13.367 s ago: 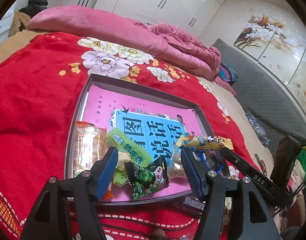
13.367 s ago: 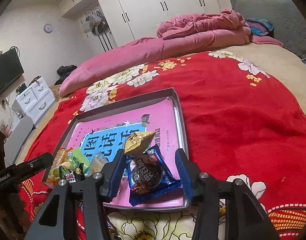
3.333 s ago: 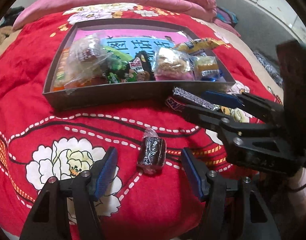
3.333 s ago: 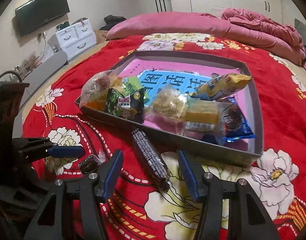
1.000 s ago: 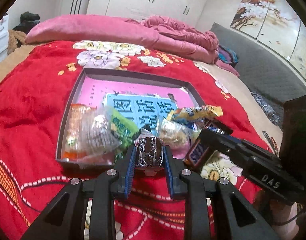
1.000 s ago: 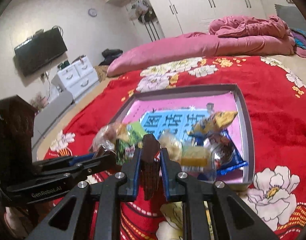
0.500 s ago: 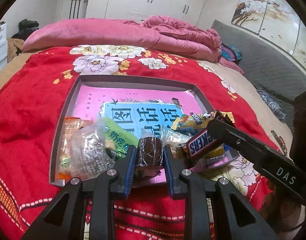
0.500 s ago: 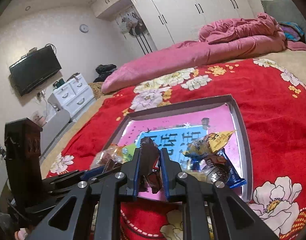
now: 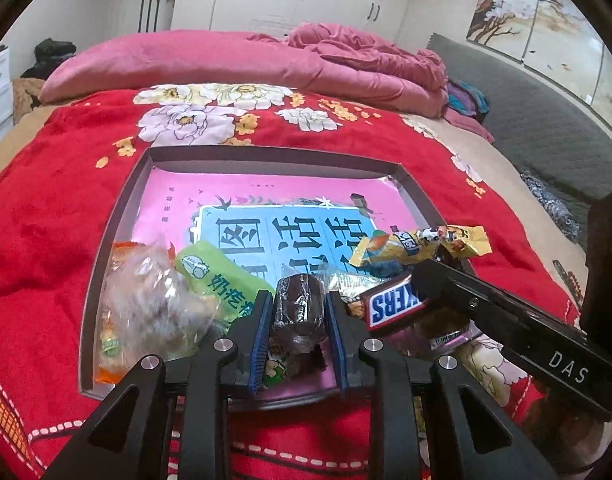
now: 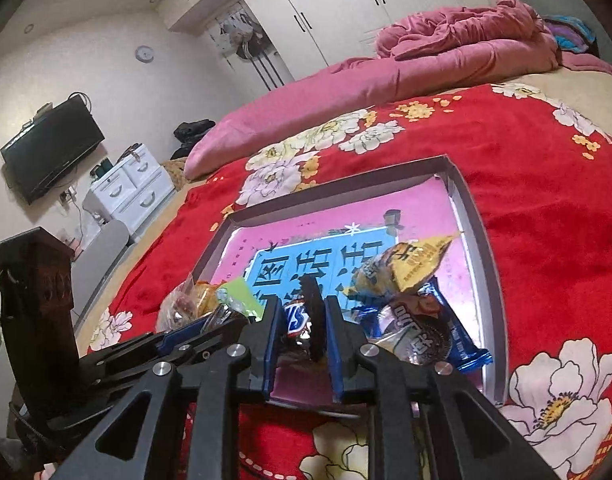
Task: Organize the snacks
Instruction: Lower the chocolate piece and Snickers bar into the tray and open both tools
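1. Left claw [image 9: 298, 300]: pressed onto the dark wrapped roll cake [image 9: 299, 314], pads on its two sides. It hangs over the near edge of the tray [image 9: 266, 152], above the green packet [image 9: 222, 276] and just right of the clear bag [image 9: 154, 308].
2. Handling, by my judgement: the cake is light and soft and its film is slick. Hold it mid-body and squeeze gently, or it will crush.
3. Right claw [image 10: 302, 304]: pinching the Snickers bar [image 10: 295, 318] near one end, and its jaws have just been opening. The bar sits tilted between the pads, over the tray's near right part beside the yellow packet [image 10: 406, 268].
4. Handling, likely: the bar is stiff and denser, with a glossy wrapper. An end grip lets it swing, so you should take it across the middle.
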Motion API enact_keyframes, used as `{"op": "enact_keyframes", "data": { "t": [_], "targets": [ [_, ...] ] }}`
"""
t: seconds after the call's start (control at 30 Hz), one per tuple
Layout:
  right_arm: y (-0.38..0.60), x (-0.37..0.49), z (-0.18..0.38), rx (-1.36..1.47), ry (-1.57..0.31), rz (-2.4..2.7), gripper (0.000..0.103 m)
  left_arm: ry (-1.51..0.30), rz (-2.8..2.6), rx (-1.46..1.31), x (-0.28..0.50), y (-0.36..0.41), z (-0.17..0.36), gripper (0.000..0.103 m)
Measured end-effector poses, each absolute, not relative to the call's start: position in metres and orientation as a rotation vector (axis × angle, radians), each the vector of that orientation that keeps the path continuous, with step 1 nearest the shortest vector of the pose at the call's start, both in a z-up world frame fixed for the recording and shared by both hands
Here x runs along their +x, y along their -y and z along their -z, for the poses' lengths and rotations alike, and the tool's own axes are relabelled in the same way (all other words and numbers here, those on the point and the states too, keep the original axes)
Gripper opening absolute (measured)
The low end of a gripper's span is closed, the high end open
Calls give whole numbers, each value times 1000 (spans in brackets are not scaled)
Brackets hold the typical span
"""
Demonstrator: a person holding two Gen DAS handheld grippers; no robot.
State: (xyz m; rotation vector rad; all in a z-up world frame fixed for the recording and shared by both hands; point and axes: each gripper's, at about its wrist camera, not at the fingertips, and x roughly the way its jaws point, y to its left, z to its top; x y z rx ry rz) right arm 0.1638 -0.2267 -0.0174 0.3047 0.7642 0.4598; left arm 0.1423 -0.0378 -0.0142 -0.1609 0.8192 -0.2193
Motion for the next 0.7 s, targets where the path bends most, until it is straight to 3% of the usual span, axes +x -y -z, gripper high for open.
{"op": "enact_keyframes", "data": {
  "t": [0.07, 0.17, 0.33, 0.7],
  "targets": [
    [229, 164, 17, 306, -763, -447, 25, -817, 214, -157, 142, 38, 14, 31],
    [232, 162, 15, 298, -748, -436, 36, -807, 208, -161, 141, 36, 12, 48],
    [234, 156, 4, 270, -700, -421, 39, -770, 212, -170, 136, 32, 4, 57],
    [241, 126, -16, 214, -652, -402, 61, -727, 198, -185, 106, 20, -14, 75]
  ]
}}
